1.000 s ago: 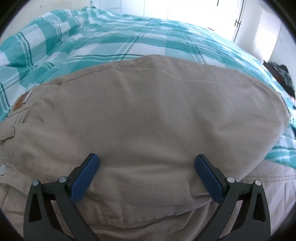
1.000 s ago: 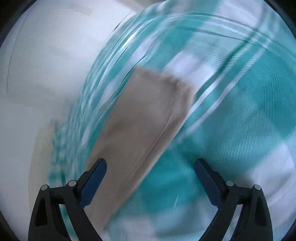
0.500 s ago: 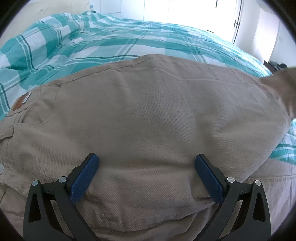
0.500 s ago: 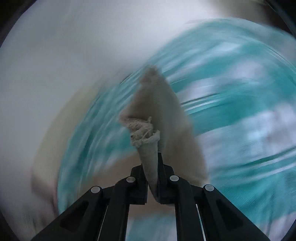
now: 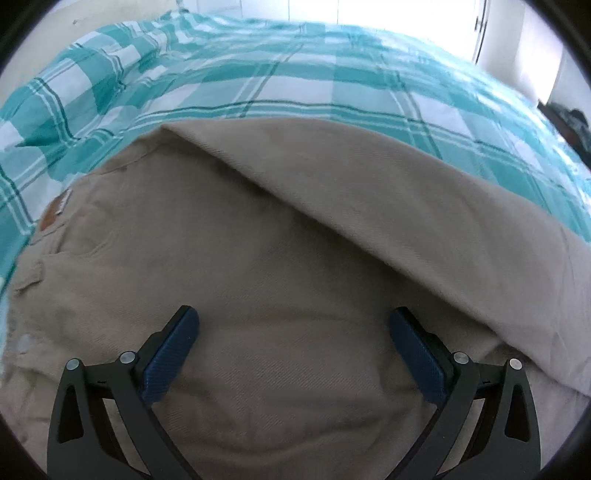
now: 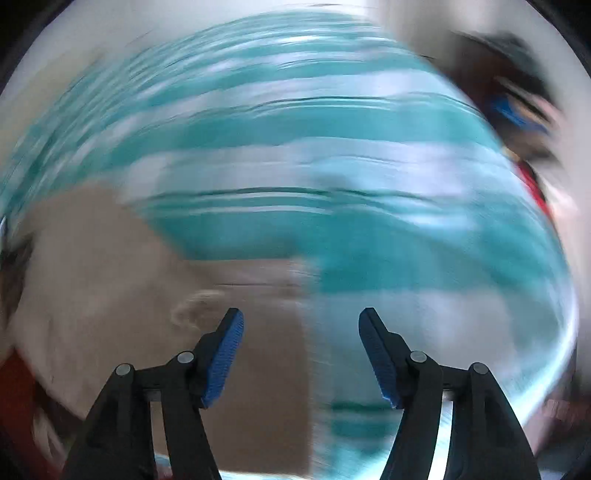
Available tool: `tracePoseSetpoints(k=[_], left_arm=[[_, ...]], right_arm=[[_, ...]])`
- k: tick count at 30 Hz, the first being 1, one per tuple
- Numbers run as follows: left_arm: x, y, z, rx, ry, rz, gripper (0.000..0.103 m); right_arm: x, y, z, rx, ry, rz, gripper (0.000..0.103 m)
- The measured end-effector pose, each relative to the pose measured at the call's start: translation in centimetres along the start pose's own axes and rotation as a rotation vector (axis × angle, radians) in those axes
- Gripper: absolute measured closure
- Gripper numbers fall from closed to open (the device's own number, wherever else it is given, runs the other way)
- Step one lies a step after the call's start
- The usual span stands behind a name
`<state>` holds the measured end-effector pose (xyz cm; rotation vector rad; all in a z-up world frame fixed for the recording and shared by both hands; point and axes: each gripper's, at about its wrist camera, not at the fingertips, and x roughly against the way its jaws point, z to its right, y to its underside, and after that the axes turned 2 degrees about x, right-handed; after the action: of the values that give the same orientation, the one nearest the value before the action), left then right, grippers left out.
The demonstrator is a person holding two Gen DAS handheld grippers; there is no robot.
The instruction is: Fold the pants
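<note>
Beige pants (image 5: 229,258) lie on the teal and white checked bedspread (image 5: 295,77). A leg of the pants (image 5: 424,206) lies folded diagonally over the seat, from upper left to lower right. A brown waist label (image 5: 51,218) shows at the left. My left gripper (image 5: 293,354) is open and empty just above the pants. In the blurred right wrist view, my right gripper (image 6: 301,354) is open and empty, over the pants' edge (image 6: 122,280) and the bedspread (image 6: 369,155).
A bright doorway or wardrobe front (image 5: 424,22) stands beyond the far side of the bed. Dark items (image 5: 569,122) lie at the right past the bed. Dark, red and blue things (image 6: 517,114) show blurred at the upper right of the right wrist view.
My right gripper shut on the leg end, carried it over the seat, and has now opened and let go. The leg now lies folded across the pants. My left gripper stayed open in place.
</note>
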<state>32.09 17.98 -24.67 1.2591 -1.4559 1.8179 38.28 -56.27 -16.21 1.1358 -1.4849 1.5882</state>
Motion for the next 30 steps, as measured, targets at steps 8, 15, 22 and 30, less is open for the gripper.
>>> tracePoseSetpoints(k=[8, 15, 22, 30], left_arm=[[7.0, 7.5, -0.3, -0.075, 0.151, -0.129, 0.001], [9.6, 14.3, -0.6, -0.106, 0.085, -0.076, 0.001], [10.3, 15.4, -1.6, -0.113, 0.075, -0.064, 0.001], [12.7, 12.1, -3.8, -0.093, 0.033, 0.052, 0.001]], right_arm=[[4.6, 1.6, -14.4, 0.065, -0.218, 0.217, 0.032], [1.6, 6.3, -35.3, 0.183, -0.600, 0.150, 0.032], [-3.2, 9.3, -40.6, 0.263, -0.491, 0.101, 0.031], [-3.2, 9.8, -40.2, 0.225, -0.517, 0.124, 0.031]])
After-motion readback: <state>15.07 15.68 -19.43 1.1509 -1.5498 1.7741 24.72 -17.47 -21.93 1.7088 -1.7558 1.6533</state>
